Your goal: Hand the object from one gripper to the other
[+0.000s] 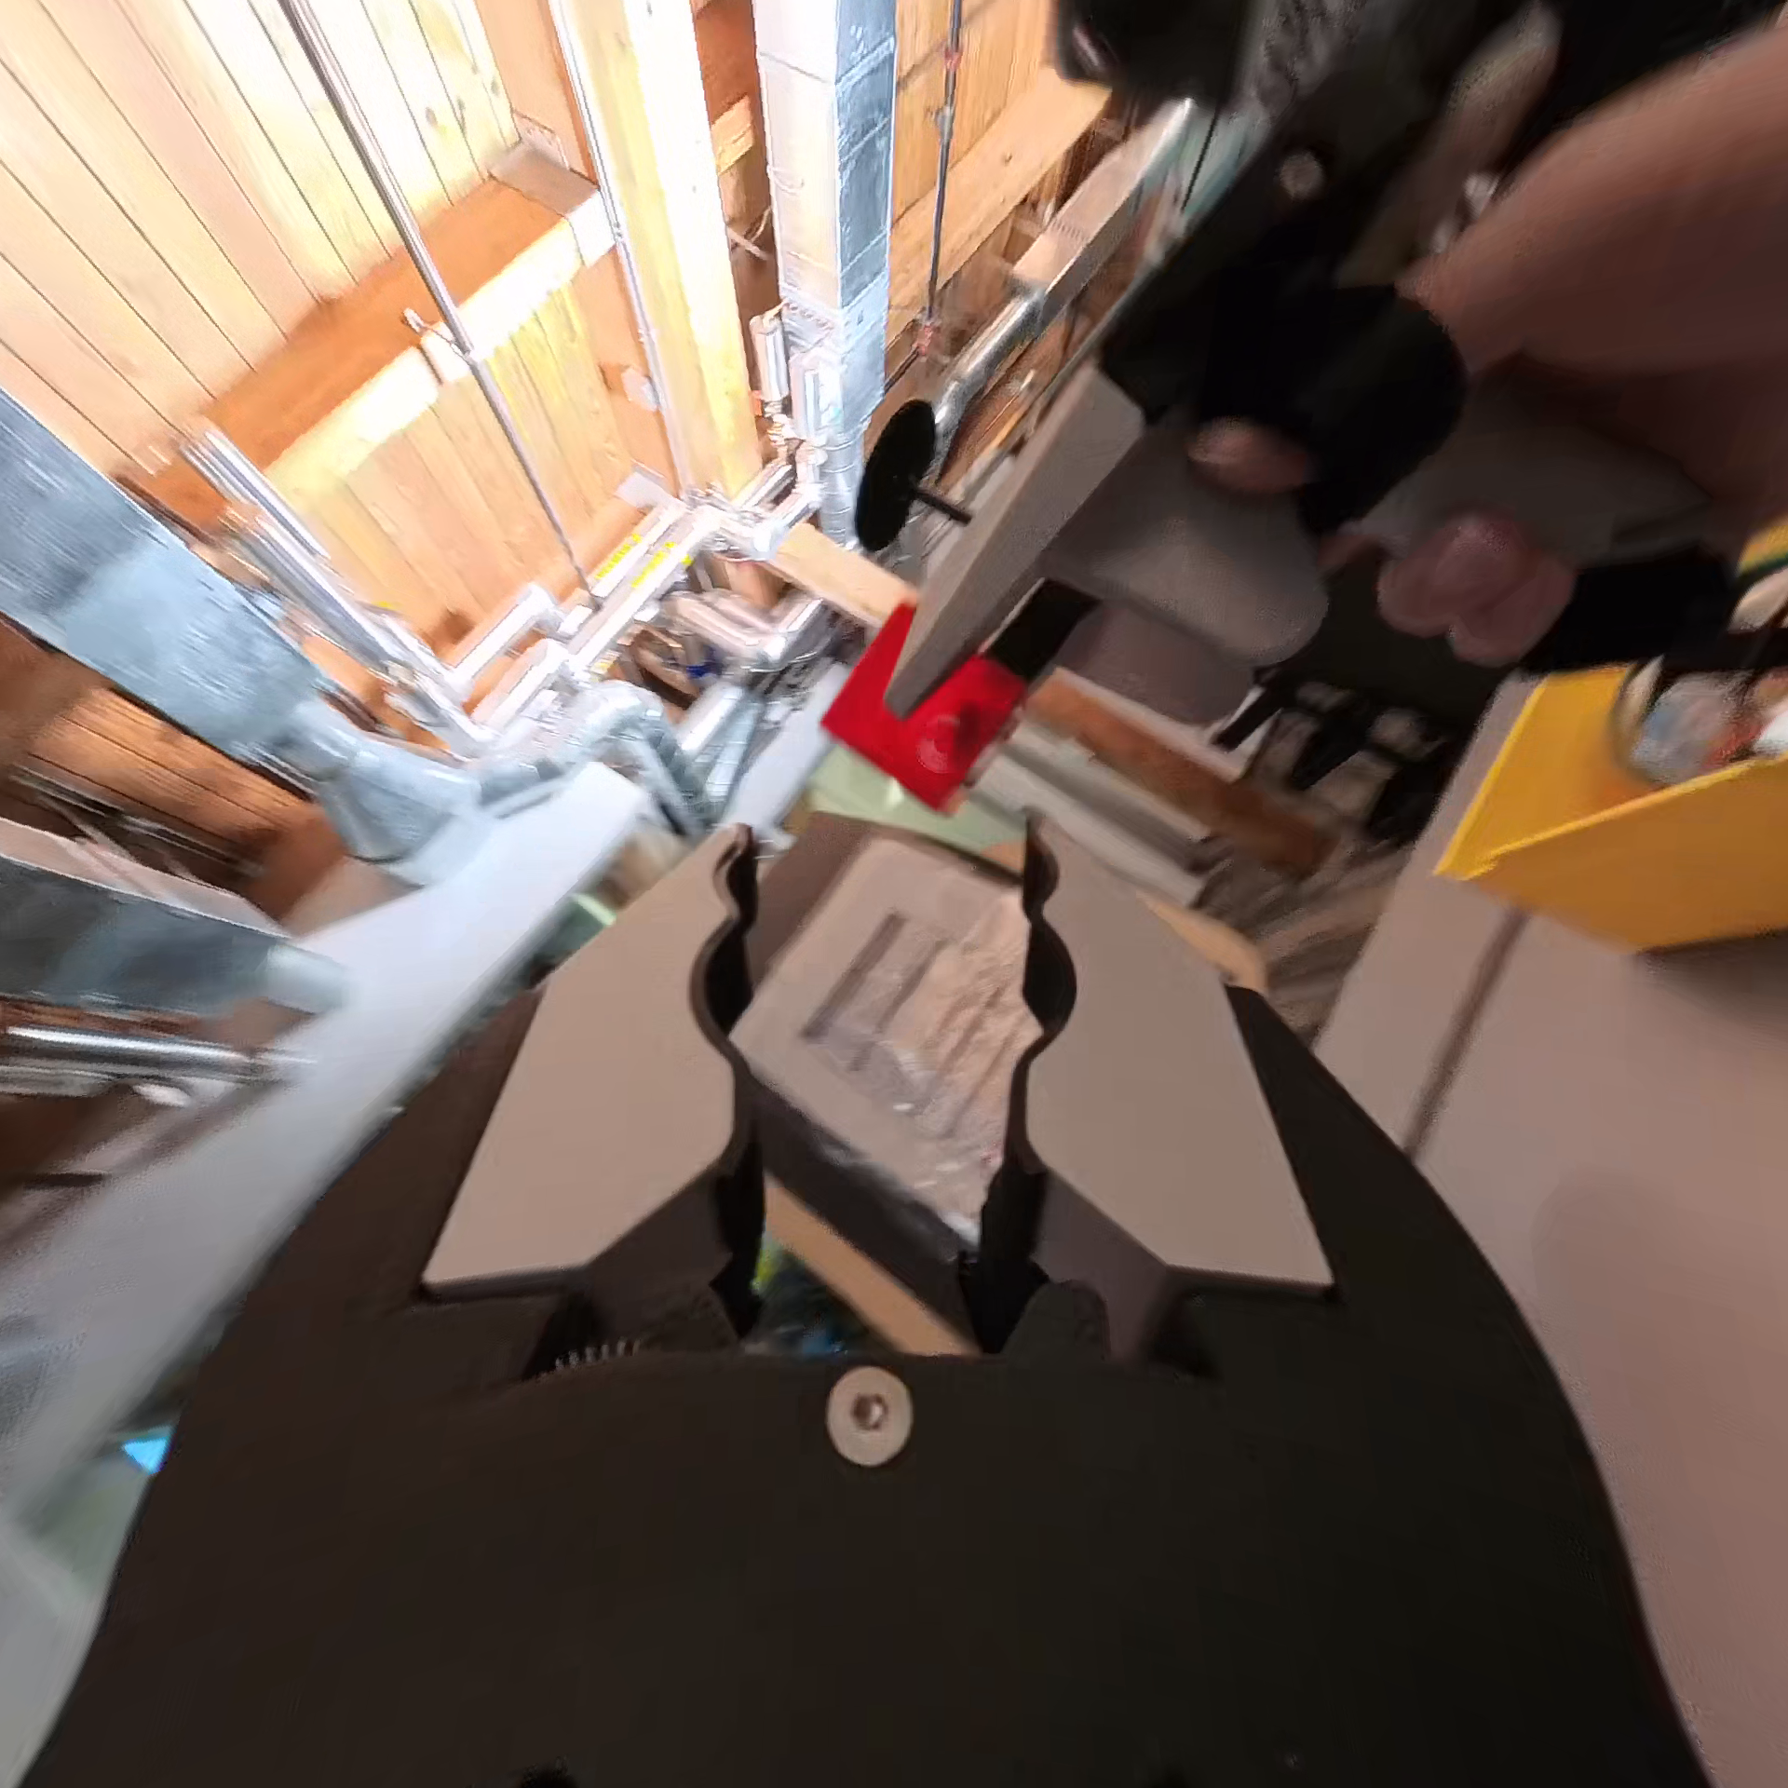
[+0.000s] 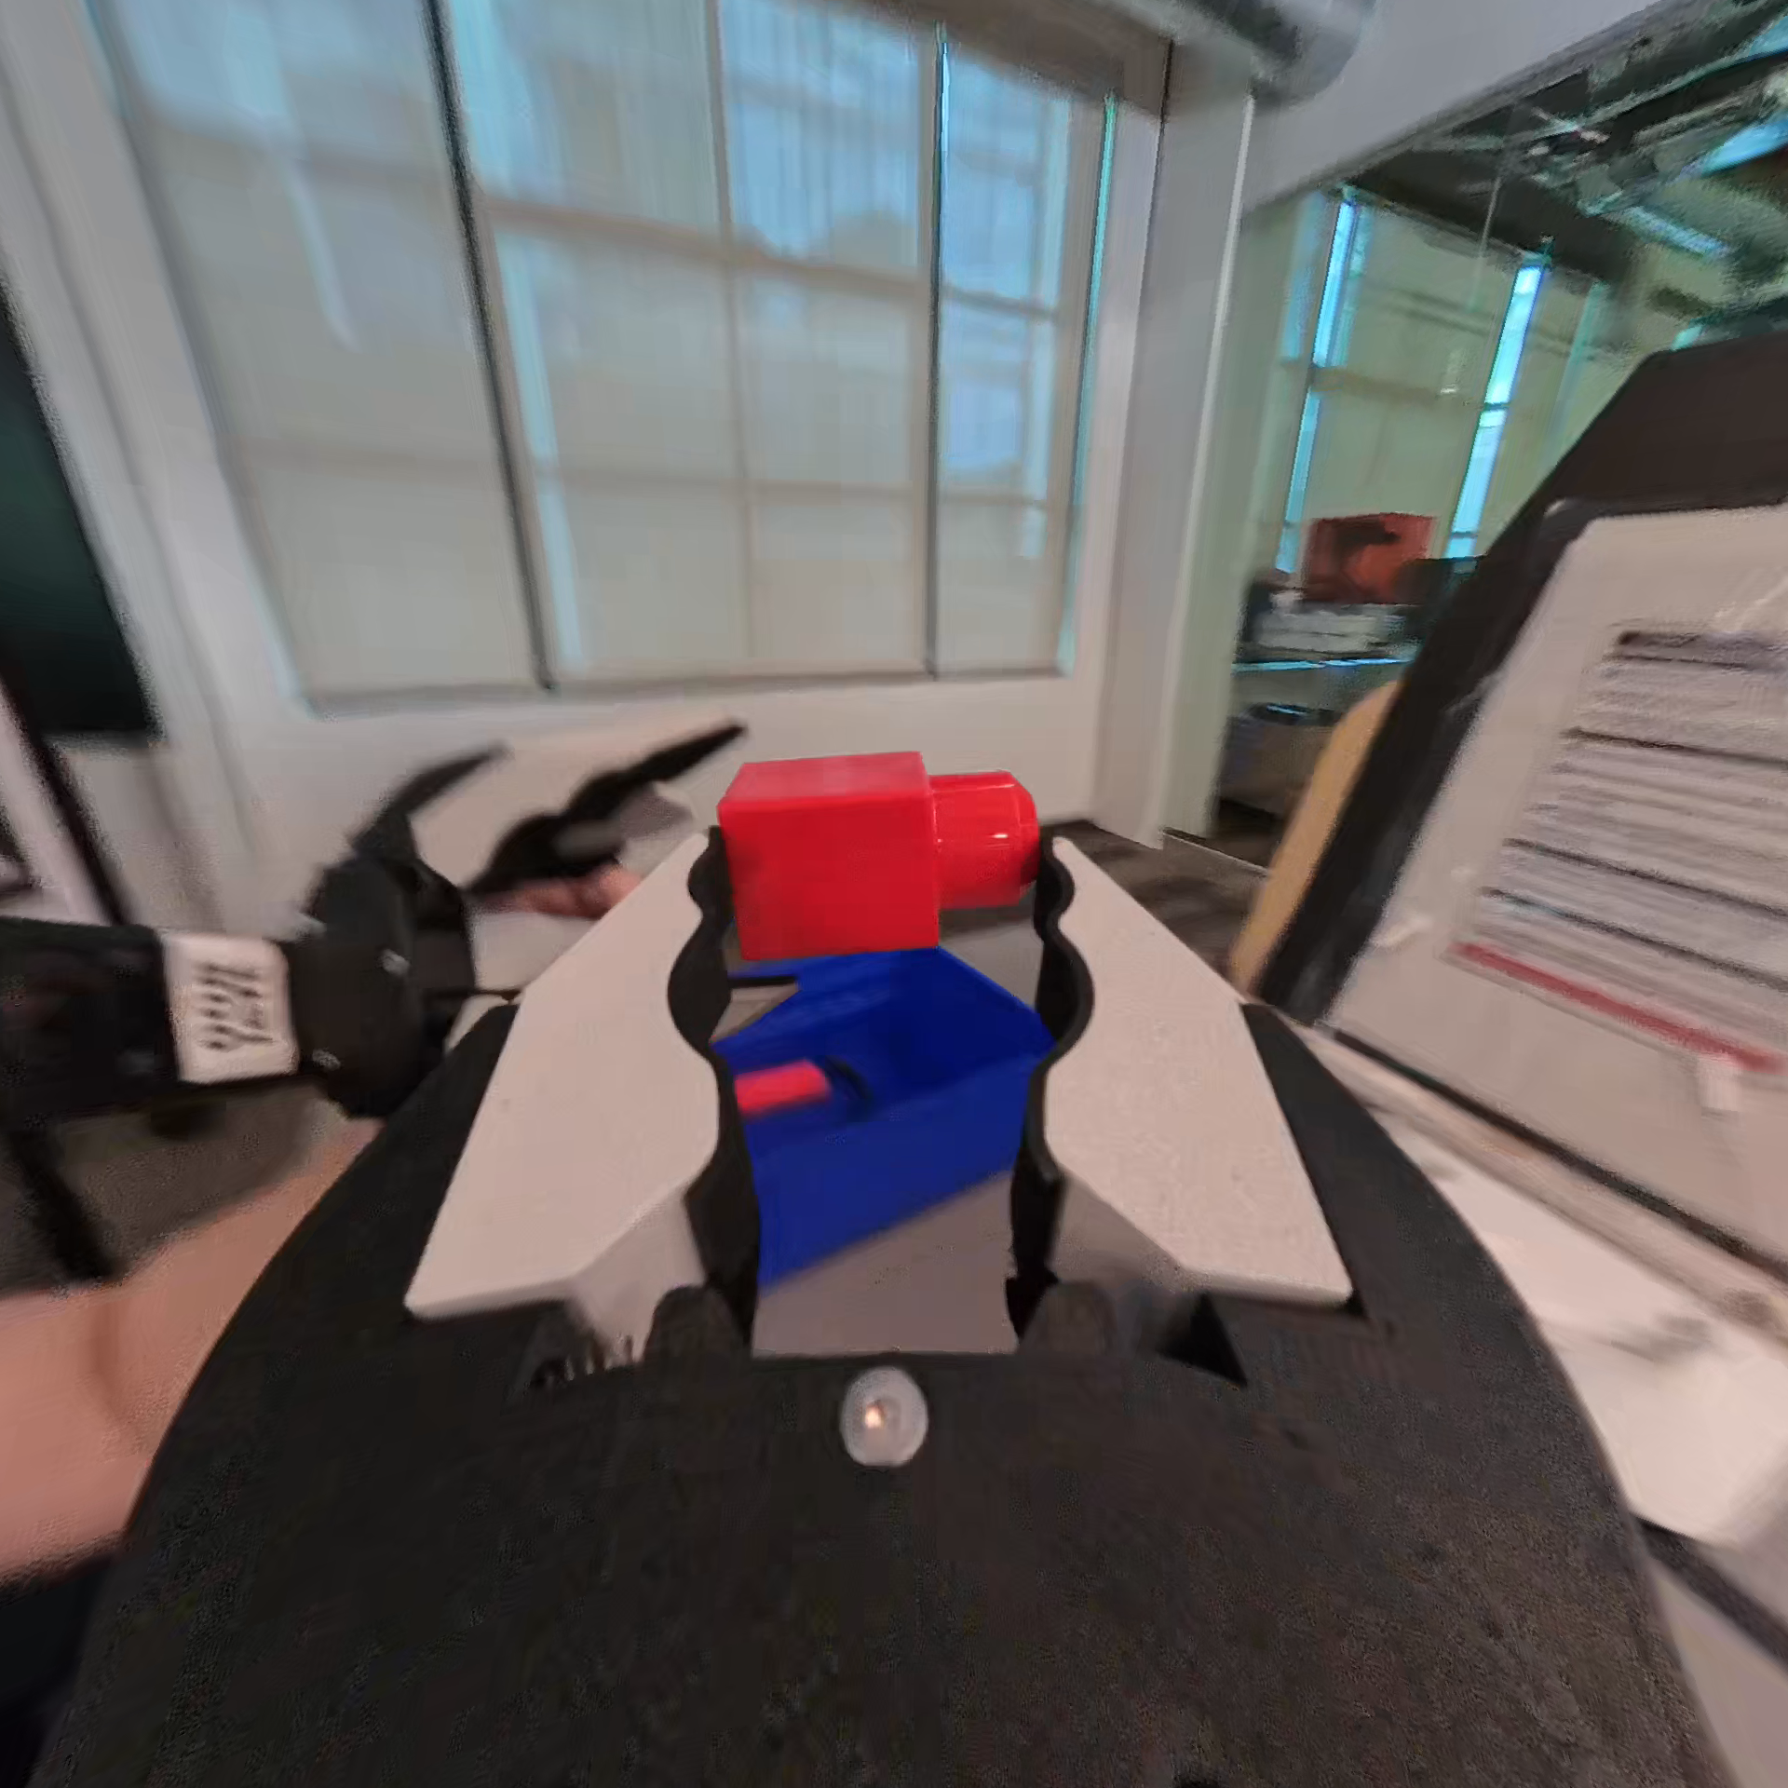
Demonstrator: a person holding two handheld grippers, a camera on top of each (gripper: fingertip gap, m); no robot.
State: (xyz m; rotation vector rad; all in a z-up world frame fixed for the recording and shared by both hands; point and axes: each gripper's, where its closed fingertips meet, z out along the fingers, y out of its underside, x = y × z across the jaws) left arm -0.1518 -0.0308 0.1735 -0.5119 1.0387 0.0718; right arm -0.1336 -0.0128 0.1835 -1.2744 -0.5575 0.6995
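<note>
A red block with a round stud (image 2: 832,851) is pinched between the fingertips of my right gripper (image 2: 880,856), held in the air above a blue bin. In the left wrist view the same red block (image 1: 919,726) hangs from the right gripper (image 1: 968,687), which comes in from the upper right in a person's gloved hand. My left gripper (image 1: 885,842) is open and empty, its tips just below the block and apart from it. In the right wrist view the left gripper (image 2: 610,745) shows blurred at the left, jaws spread.
A blue bin (image 2: 929,1161) with a small pink item (image 2: 779,1084) inside lies below the block. A yellow bin (image 1: 1596,851) stands at the right. A black board with a white sheet (image 2: 1596,774) leans close on the right. Windows lie behind.
</note>
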